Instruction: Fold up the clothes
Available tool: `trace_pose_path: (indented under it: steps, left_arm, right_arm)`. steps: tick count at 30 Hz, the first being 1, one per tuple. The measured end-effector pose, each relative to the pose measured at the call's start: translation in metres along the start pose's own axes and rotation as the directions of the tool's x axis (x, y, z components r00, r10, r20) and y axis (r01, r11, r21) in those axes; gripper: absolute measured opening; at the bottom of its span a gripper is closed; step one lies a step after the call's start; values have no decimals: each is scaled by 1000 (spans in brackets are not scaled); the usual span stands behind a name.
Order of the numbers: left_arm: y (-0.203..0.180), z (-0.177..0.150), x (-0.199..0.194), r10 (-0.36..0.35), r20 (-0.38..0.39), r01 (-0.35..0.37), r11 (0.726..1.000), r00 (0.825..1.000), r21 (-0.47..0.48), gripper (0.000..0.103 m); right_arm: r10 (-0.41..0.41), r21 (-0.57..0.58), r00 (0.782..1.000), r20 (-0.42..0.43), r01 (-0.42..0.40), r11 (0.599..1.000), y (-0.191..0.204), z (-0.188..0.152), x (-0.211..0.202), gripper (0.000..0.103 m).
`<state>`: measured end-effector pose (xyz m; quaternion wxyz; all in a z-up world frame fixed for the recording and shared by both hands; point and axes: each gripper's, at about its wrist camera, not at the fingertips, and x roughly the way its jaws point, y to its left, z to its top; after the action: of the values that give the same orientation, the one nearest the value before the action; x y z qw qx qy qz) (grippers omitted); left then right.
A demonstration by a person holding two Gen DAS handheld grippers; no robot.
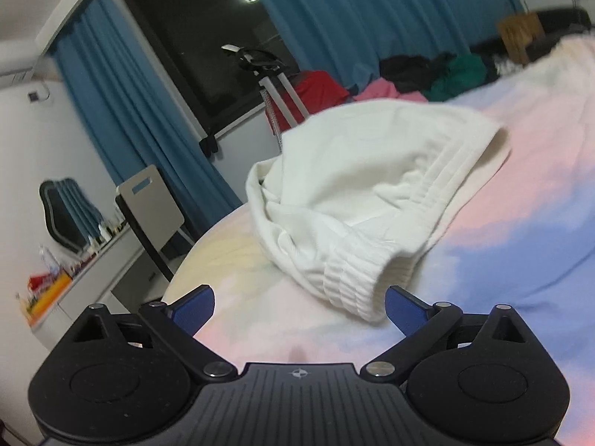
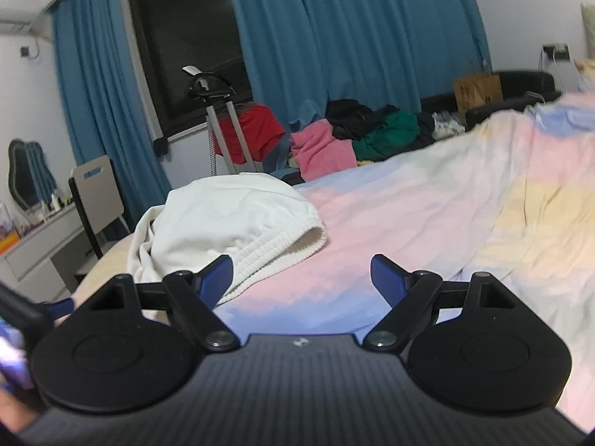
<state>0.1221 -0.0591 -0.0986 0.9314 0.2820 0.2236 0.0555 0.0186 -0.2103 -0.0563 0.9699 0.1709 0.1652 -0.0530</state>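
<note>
While both claws hang over the bed (image 2: 427,200), we've got the white garment (image 1: 357,193) lying bunched near the bed's corner, its ribbed band (image 1: 353,290) turned toward us. Our left gripper (image 1: 299,306) has its fingers wide apart, gripping nothing, the band just ahead of its tips. Our right gripper (image 2: 301,278) is spread too and empty, its left fingertip right at the garment's elastic edge (image 2: 275,245). Is it a rough fold or a heap? We can't tell from here; it's humped and rumpled, with a loose fold spilling at the left side. We'd judge it soft, light, limp knit: it'll sag and drape the moment it's lifted, and a single pinch would let it droop. That thick ribbed band looks the surest hold, doubled cloth with some body, one claw toward each end. Clothes (image 2: 357,130) pile beyond the bed, well apart.
</note>
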Motion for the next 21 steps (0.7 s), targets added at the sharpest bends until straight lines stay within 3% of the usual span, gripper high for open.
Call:
trace_pose_path:
  steps: [6, 10, 11, 13, 15, 21]
  left_arm:
    - [-30, 1, 53, 17, 15, -18, 995, 1000, 93, 92]
    - [-31, 4, 79, 48, 47, -52, 996, 998, 76, 78]
    - [-27, 6, 83, 35, 48, -38, 997, 998, 60, 63]
    - [-16, 11, 87, 4, 41, -5, 1000, 999, 12, 55]
    - [-1, 17, 85, -3, 60, 6, 999, 998, -45, 33]
    - [50, 31, 52, -13, 185, 53, 977, 983, -208, 20]
  right_arm:
    - [16, 7, 1000, -21, -16, 1000, -12, -6, 18, 83]
    - [27, 1, 999, -34, -27, 1000, -19, -10, 31, 83]
    - [30, -1, 999, -38, -30, 1000, -21, -12, 35, 83]
    - [36, -4, 998, -44, -36, 999, -24, -14, 41, 83]
    - [41, -7, 998, -51, -42, 999, -28, -16, 48, 83]
    - [46, -65, 998, -30, -48, 997, -17, -22, 58, 83]
